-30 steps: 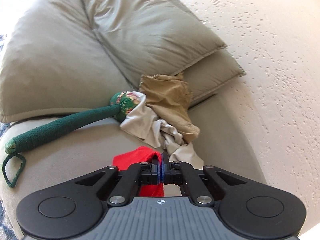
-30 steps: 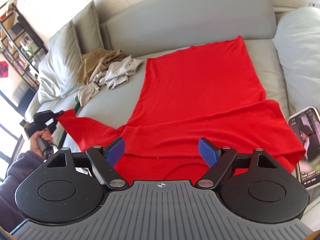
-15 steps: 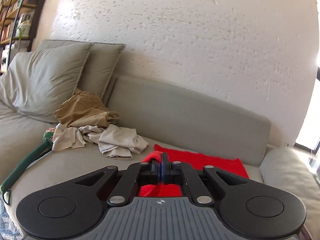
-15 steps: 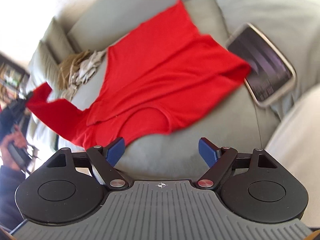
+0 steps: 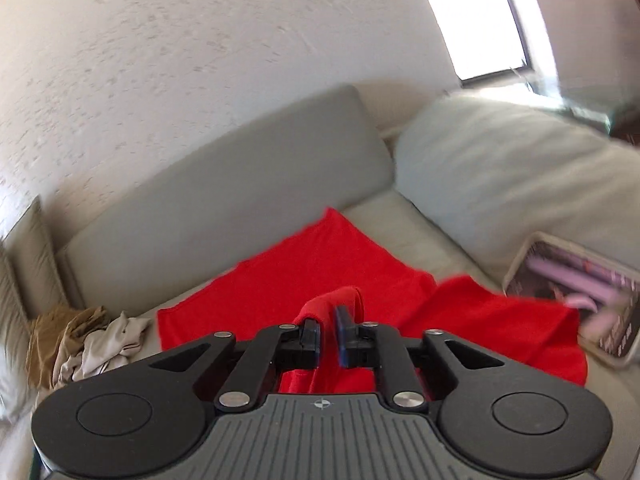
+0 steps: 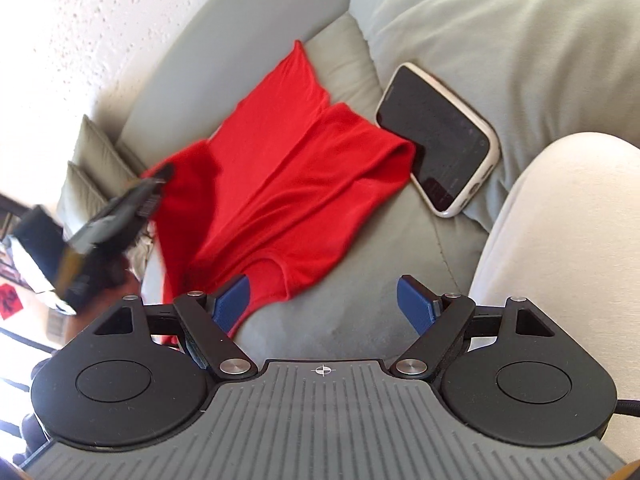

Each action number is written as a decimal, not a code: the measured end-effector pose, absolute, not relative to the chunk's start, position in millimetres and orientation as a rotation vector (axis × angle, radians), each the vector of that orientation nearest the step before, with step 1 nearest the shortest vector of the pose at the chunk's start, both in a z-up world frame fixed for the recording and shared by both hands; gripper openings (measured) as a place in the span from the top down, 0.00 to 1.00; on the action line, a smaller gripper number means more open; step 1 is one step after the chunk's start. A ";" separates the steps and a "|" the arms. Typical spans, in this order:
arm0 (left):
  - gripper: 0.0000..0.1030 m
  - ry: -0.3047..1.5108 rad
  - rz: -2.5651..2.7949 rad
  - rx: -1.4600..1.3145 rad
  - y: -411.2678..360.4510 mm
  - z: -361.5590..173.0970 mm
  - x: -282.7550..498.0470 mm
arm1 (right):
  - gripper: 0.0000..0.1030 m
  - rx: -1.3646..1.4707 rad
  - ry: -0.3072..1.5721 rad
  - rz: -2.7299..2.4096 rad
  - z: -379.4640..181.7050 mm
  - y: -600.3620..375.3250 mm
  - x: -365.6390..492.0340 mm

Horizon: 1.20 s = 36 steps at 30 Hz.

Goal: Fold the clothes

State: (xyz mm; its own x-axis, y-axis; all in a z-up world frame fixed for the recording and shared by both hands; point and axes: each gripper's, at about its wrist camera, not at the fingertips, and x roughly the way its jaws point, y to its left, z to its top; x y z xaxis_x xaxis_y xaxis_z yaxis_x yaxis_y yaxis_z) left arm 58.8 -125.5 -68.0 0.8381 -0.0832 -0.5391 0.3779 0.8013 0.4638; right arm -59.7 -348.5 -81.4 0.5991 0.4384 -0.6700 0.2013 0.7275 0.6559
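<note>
A red shirt (image 5: 304,280) lies spread on the grey sofa seat (image 6: 340,320). My left gripper (image 5: 328,336) is shut on a fold of the shirt's red sleeve, held up over the body of the shirt. In the right wrist view the same left gripper (image 6: 160,172) shows at the left, blurred, carrying the sleeve across the red shirt (image 6: 280,184). My right gripper (image 6: 324,300) stands open above the seat near the shirt's collar end, nothing between its blue pads (image 6: 232,300).
A phone (image 6: 440,140) in a pale case lies right of the shirt against a big cushion (image 6: 520,40). A pile of tan and beige clothes (image 5: 80,340) sits at the sofa's left end. The sofa back (image 5: 240,192) and white wall (image 5: 200,60) stand behind.
My left gripper has swung right, carrying the red sleeve from the sofa's left end over the shirt's body. The right gripper has tilted down toward the seat and stayed open.
</note>
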 end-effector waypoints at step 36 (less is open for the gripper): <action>0.81 0.862 0.110 -0.200 121.8 -99.9 85.4 | 0.39 0.127 0.907 0.326 -84.3 -178.3 97.9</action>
State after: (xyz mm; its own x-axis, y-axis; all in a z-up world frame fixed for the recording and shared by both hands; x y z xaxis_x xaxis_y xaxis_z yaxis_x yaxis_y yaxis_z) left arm 85.4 121.8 -99.9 0.6471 0.0159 -0.7622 -0.1767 0.9757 -0.1297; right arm 97.9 -178.3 -84.3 0.5709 0.3299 -0.7518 -0.2238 0.9436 0.2441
